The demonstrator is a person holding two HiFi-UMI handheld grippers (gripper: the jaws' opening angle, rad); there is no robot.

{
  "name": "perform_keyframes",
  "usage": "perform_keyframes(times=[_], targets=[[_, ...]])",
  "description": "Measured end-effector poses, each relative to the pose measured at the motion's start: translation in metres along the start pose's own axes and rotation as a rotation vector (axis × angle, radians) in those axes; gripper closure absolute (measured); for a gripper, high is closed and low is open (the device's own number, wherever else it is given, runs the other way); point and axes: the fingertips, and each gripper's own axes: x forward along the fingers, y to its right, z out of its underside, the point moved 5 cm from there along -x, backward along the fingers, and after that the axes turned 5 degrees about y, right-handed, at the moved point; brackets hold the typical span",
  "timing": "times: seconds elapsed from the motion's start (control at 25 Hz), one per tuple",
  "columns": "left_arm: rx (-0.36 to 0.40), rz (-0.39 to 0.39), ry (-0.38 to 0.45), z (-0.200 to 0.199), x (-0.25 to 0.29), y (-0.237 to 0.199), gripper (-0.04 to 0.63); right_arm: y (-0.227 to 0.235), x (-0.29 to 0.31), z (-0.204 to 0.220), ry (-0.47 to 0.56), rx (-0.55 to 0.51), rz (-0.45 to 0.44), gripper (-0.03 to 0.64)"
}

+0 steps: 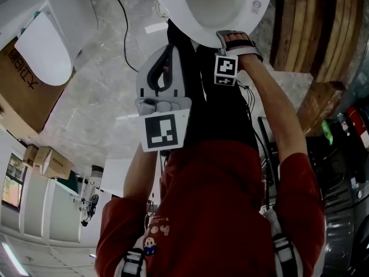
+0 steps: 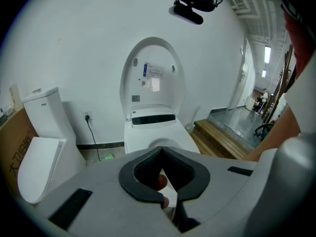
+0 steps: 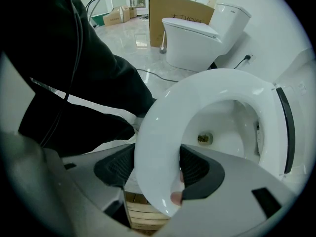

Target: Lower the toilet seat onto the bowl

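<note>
The white toilet seat (image 3: 158, 132) is a ring hinged at the back, with its front held up off the bowl (image 3: 224, 132) at a slant. My right gripper (image 3: 155, 168) is shut on the seat's front rim, one dark pad on each side of it. In the head view the seat (image 1: 196, 16) is at the top, with the right gripper (image 1: 230, 39) at its near edge. The left gripper (image 1: 167, 68) hangs back near my body with its pads meeting and nothing held. From the left gripper (image 2: 161, 149) view, the lid (image 2: 153, 78) stands upright against the wall.
A second toilet (image 1: 46, 39) with its lid down stands to the left, beside a cardboard box (image 1: 23, 91). A black power cord (image 1: 124, 27) runs across the marble floor. Wooden planks (image 1: 311, 27) lean at the right, and a wooden step (image 2: 222, 137) lies beside the toilet.
</note>
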Motion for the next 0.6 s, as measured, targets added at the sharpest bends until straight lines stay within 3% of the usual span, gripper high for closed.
perform_keyframes(times=[0.24, 0.4, 0.6], targets=[[0.005, 0.007, 0.004, -0.003, -0.001, 0.002, 0.583, 0.0, 0.001, 0.0, -0.013, 0.002, 0.015, 0.356], [0.012, 0.01, 0.022, -0.011, -0.006, 0.005, 0.583, -0.003, -0.005, 0.0, 0.007, 0.015, 0.09, 0.356], [0.02, 0.006, 0.047, -0.023, -0.015, 0.008, 0.583, -0.005, -0.022, -0.001, 0.027, 0.144, 0.153, 0.356]])
